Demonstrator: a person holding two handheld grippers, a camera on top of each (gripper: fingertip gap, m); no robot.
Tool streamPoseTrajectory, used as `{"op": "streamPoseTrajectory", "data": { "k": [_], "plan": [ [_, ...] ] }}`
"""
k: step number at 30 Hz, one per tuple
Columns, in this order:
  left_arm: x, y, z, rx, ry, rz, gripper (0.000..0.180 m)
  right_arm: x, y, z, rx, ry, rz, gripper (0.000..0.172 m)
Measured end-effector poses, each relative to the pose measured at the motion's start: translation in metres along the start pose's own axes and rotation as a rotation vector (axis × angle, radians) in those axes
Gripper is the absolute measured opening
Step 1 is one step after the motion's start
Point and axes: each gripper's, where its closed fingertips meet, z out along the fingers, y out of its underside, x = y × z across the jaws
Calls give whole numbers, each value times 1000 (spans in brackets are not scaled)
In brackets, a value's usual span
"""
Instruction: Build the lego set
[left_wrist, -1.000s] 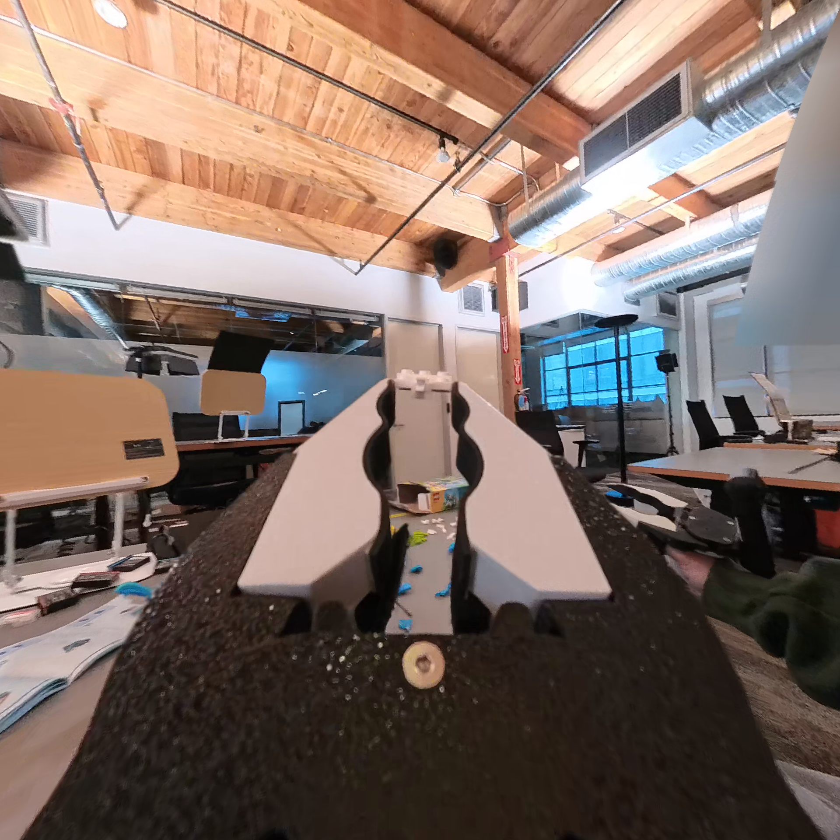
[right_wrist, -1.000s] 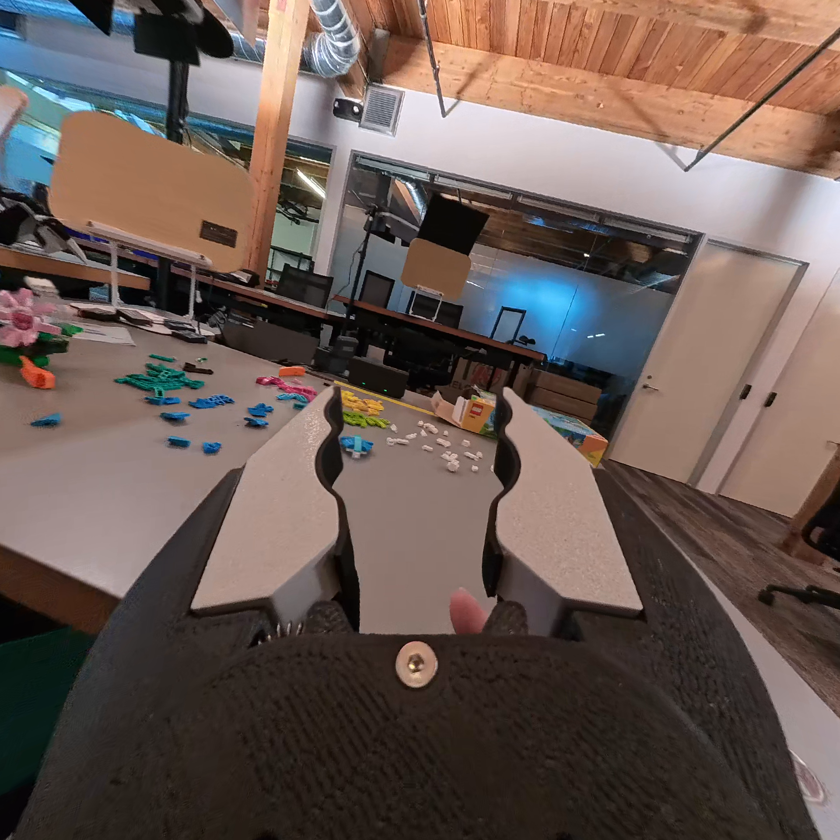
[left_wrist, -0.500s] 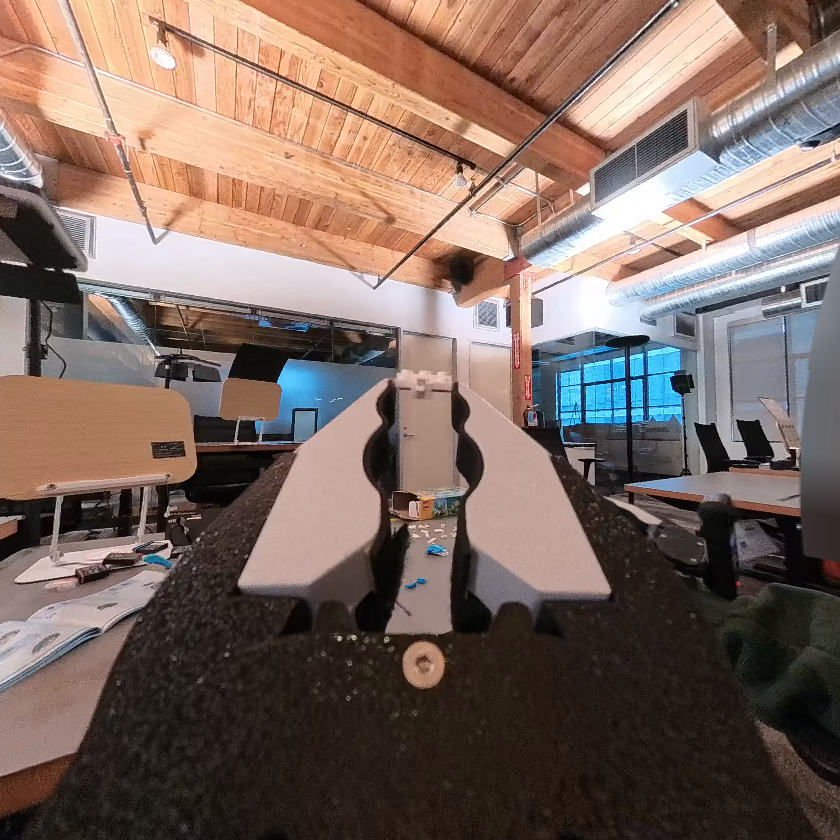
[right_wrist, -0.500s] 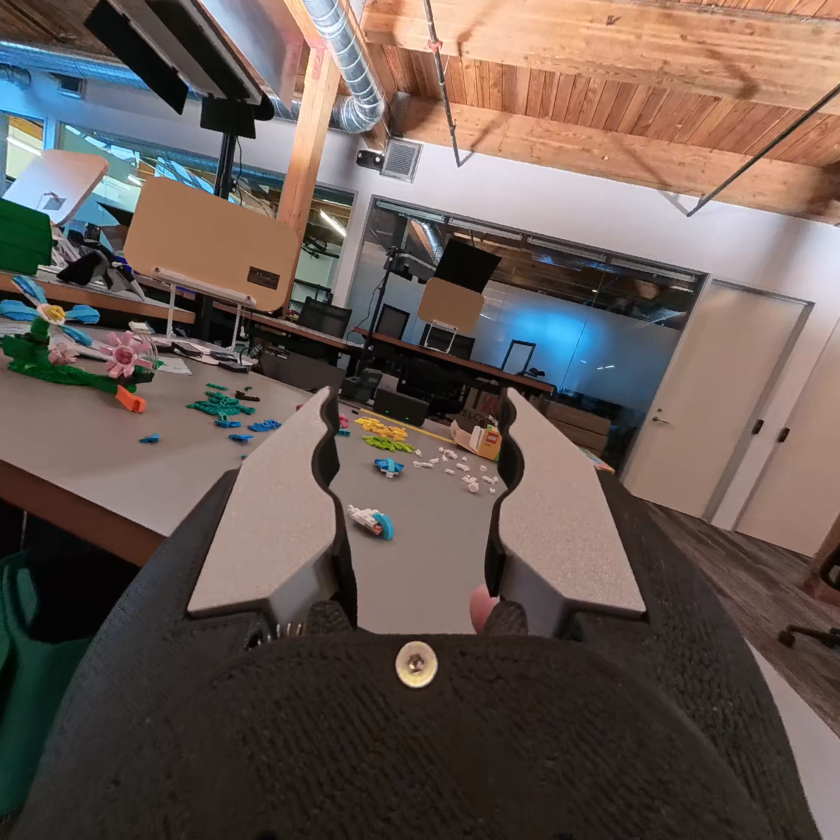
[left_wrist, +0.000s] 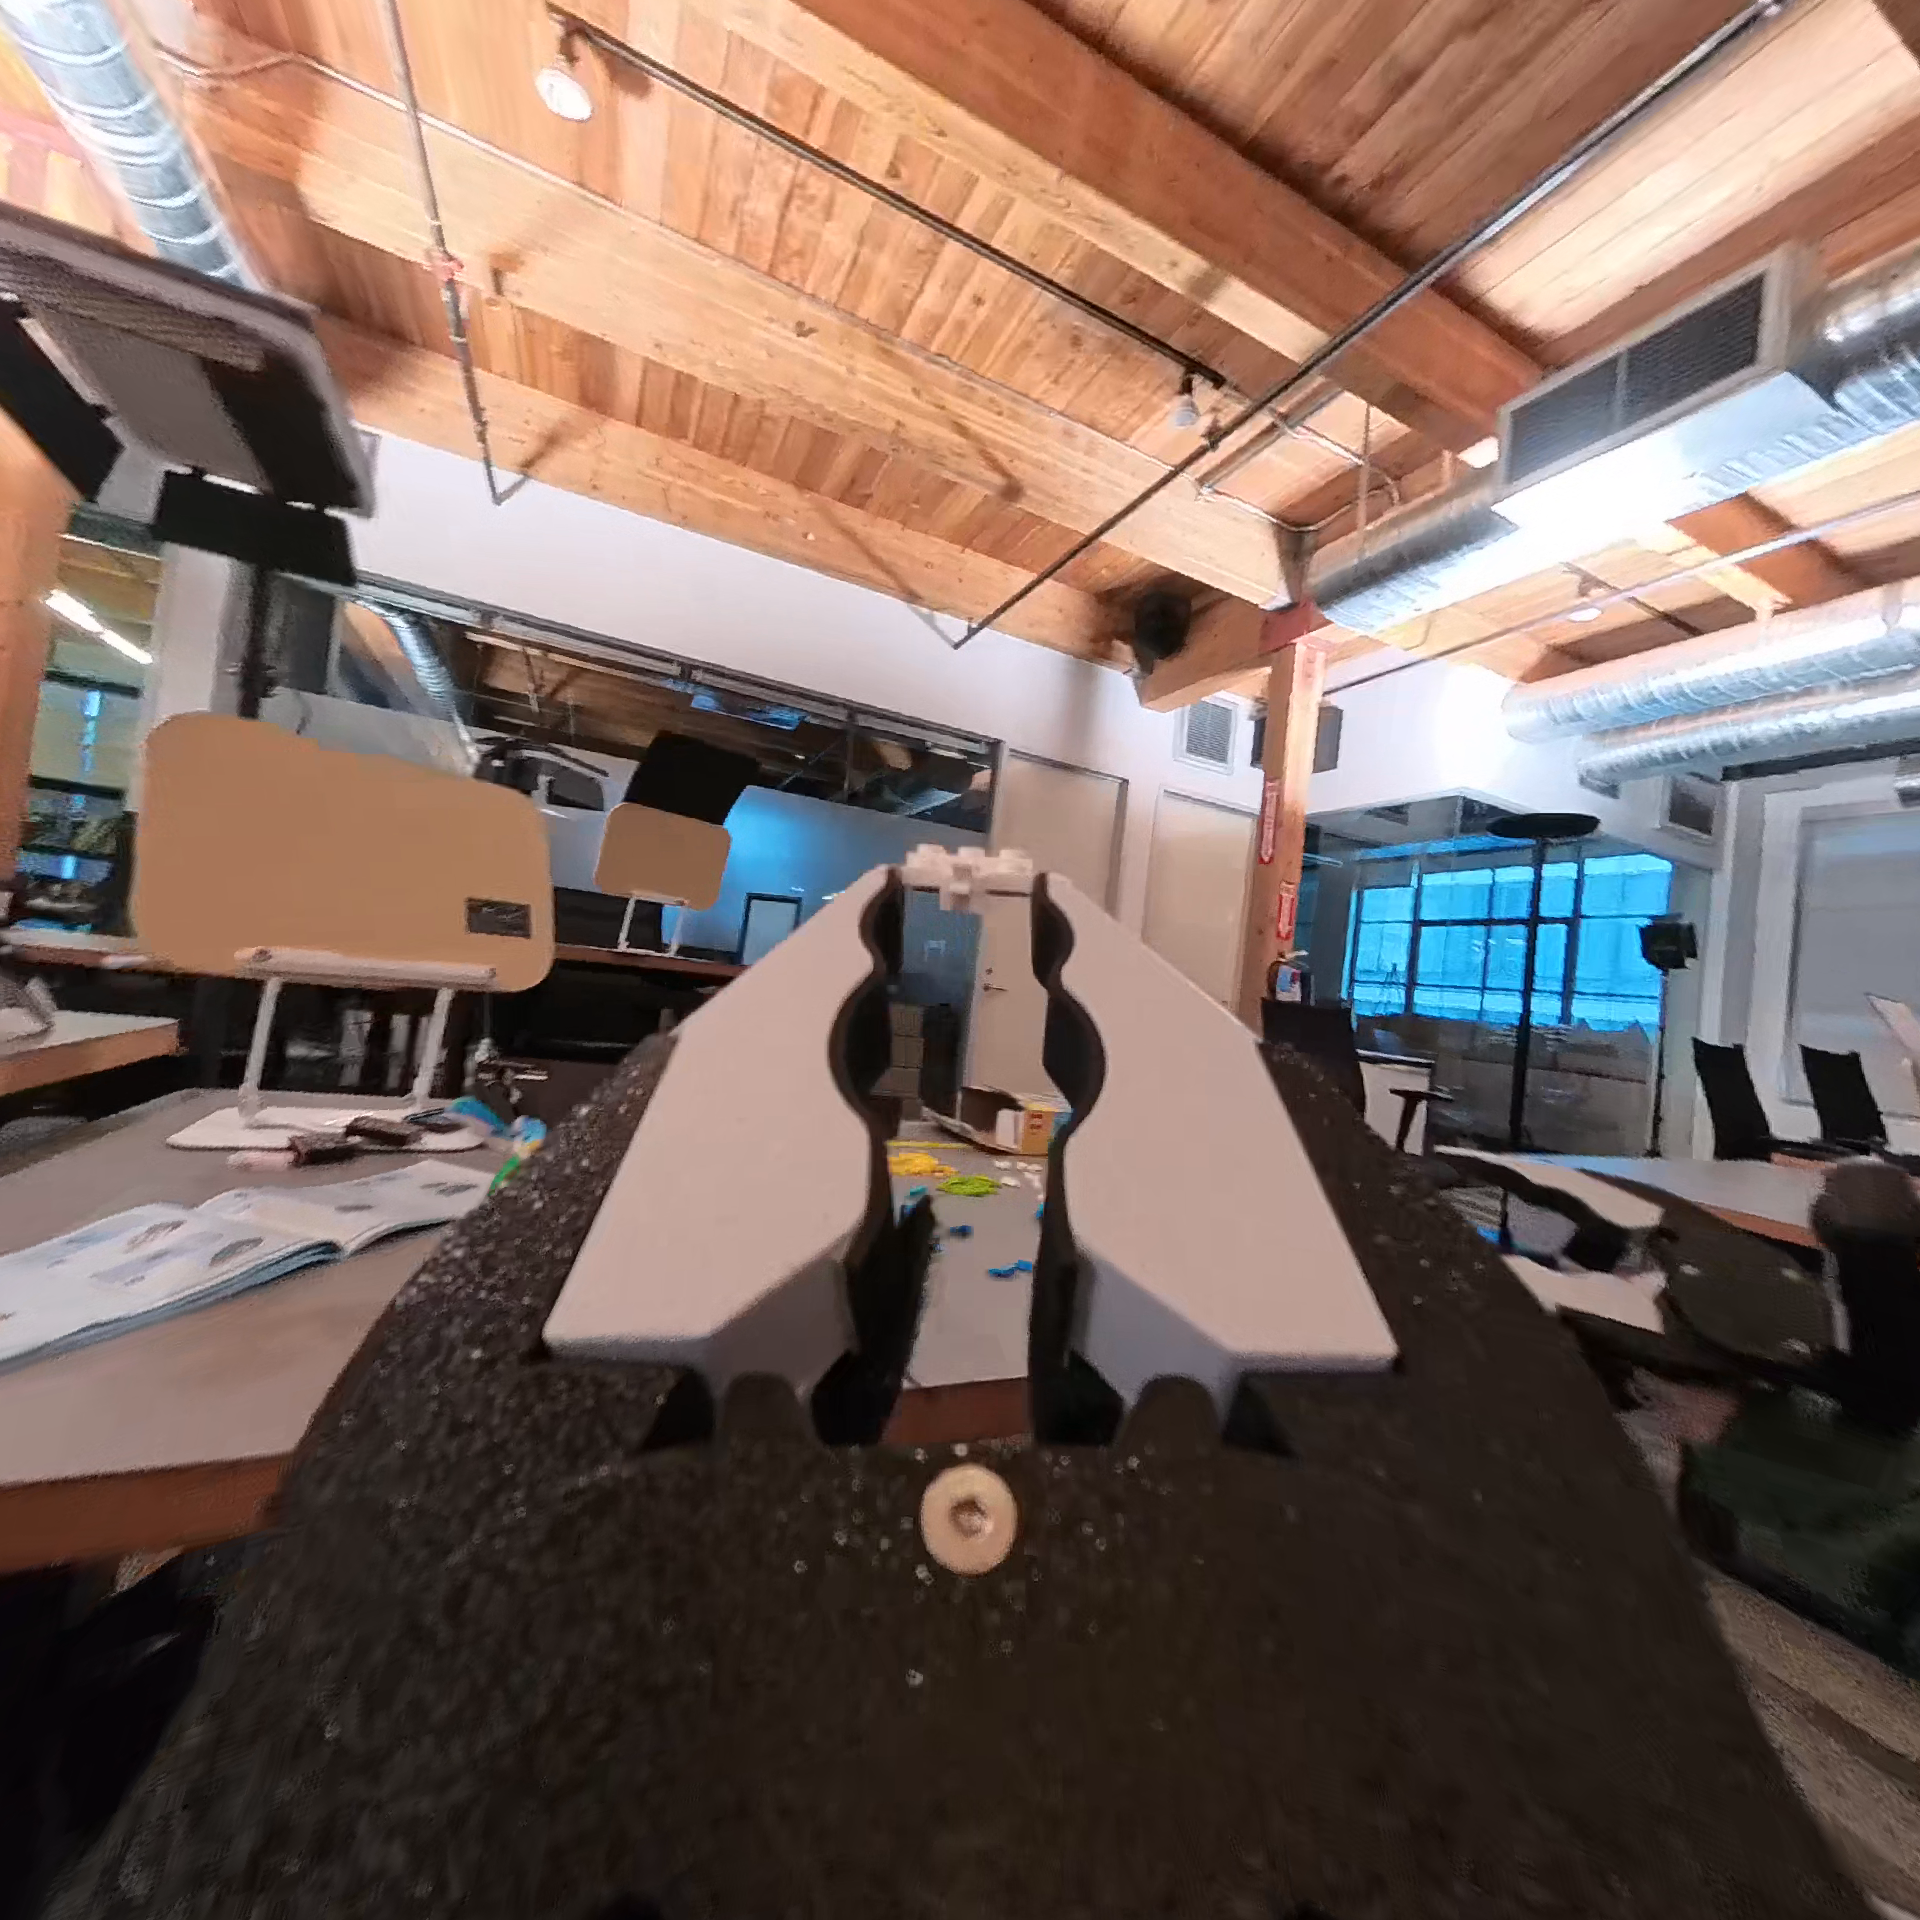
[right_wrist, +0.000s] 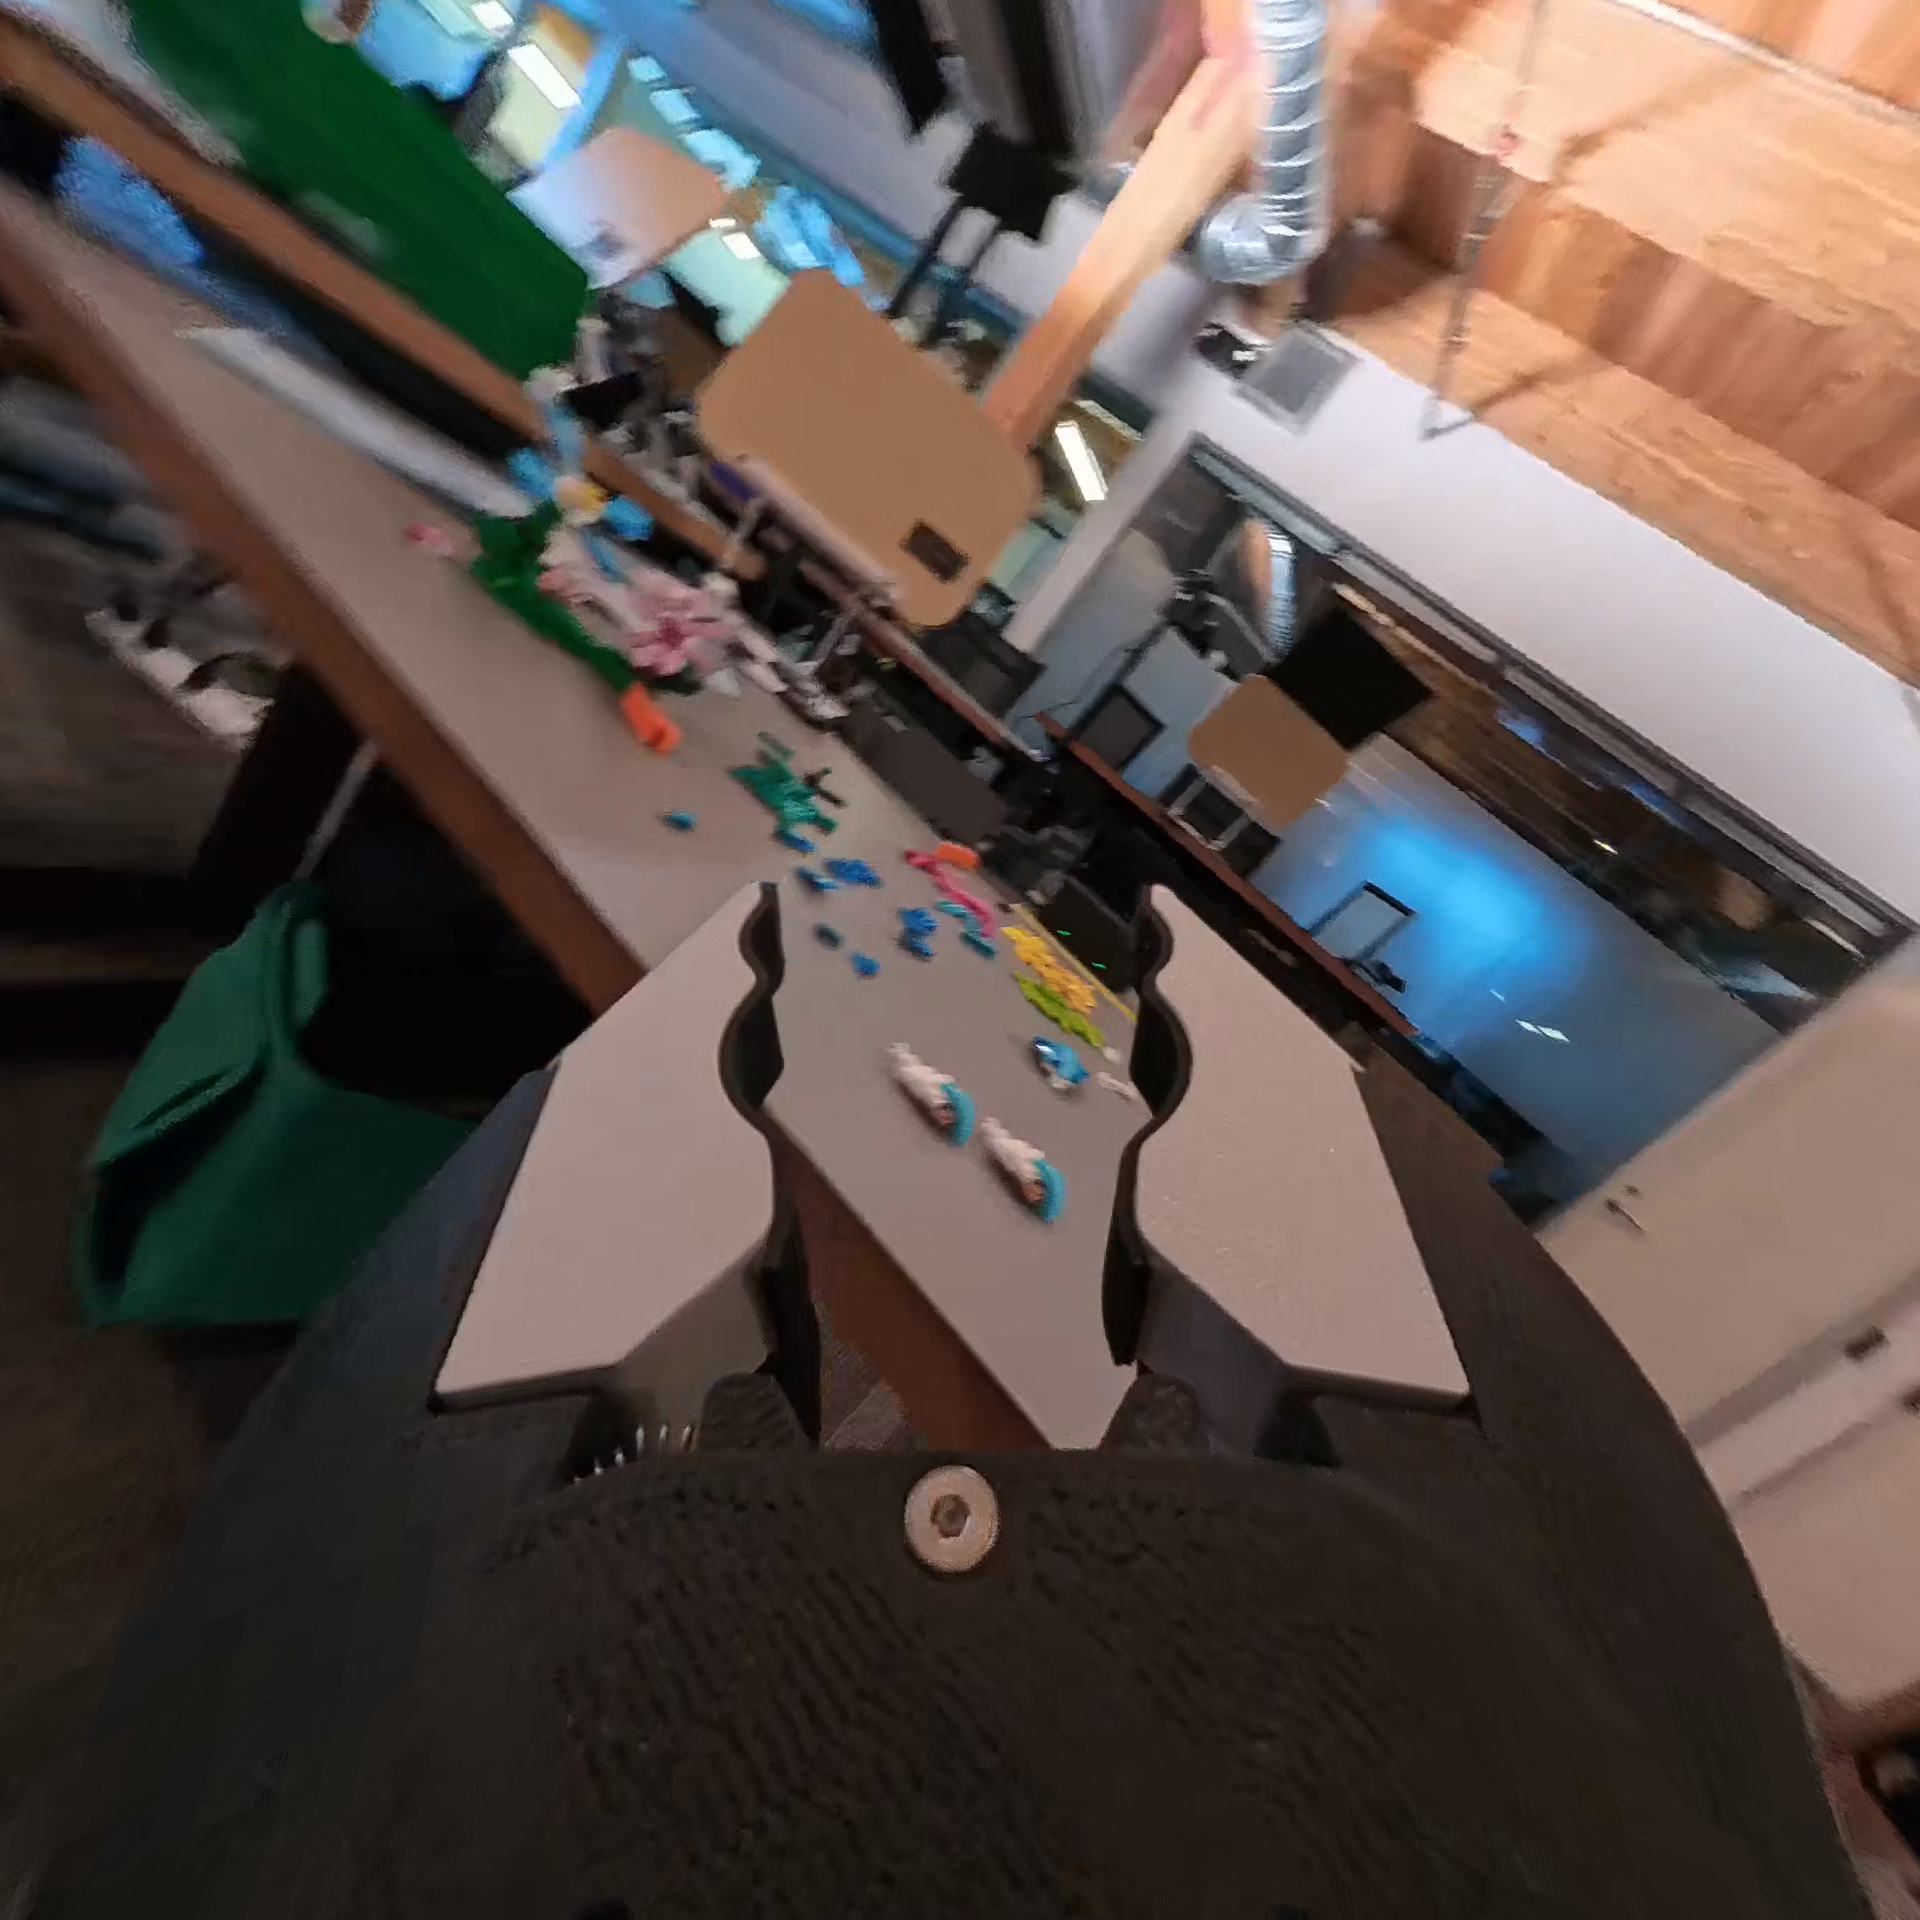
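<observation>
Left gripper (left_wrist: 968, 883) held up off the grey surface (left_wrist: 156, 1382), fingers (left_wrist: 790, 997) closed on a small white brick piece (left_wrist: 971, 871) pinched at the very tips; open booklet (left_wrist: 187, 1252) lies on the surface to its left. Right gripper (right_wrist: 954, 925) tilted above the same surface (right_wrist: 436, 665), fingers (right_wrist: 665, 1039) spread wide with nothing between them. Nearest below it are two small white-and-teal brick builds (right_wrist: 977, 1127), with scattered blue, yellow and green loose bricks (right_wrist: 935, 935) further along and a green brick flower stem (right_wrist: 551, 603) far off.
</observation>
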Motion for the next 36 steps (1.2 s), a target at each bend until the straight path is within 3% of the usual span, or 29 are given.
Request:
{"op": "streamPoseTrajectory", "data": {
  "k": [4, 8, 11, 14, 19, 23, 24, 26, 30, 36],
  "plan": [
    [-41, 11, -33, 23, -125, 30, 22, -70, -7, 1, -31, -220, -63, 63],
    [-79, 24, -67, -21, -215, 94, 21, -123, 40, 13, -248, -293, -13, 62],
    [-111, 43, -90, -69, -292, 143, 22, -190, 100, 8, -450, -510, 159, 62],
    [-160, 69, -117, -110, -417, 123, 22, -245, 174, 9, -602, -675, 147, 62],
    [-228, 116, -160, -225, -574, 205, 22, -321, 330, 53, -866, -764, 328, 55],
    [-264, 142, -200, -295, -692, 207, 22, -376, 465, 69, -1083, -854, 218, 36],
    [-272, 148, -210, -323, -713, 198, 22, -390, 493, 65, -1144, -911, 191, 27],
    [-285, 160, -229, -401, -759, 179, 22, -413, 541, 59, -1236, -994, 129, 25],
    [-290, 189, -258, -550, -798, 173, 22, -436, 613, 68, -1283, -1013, 4, 27],
    [-292, 212, -285, -623, -847, 96, 22, -450, 678, 84, -1303, -1027, -153, 32]
  ]
}}
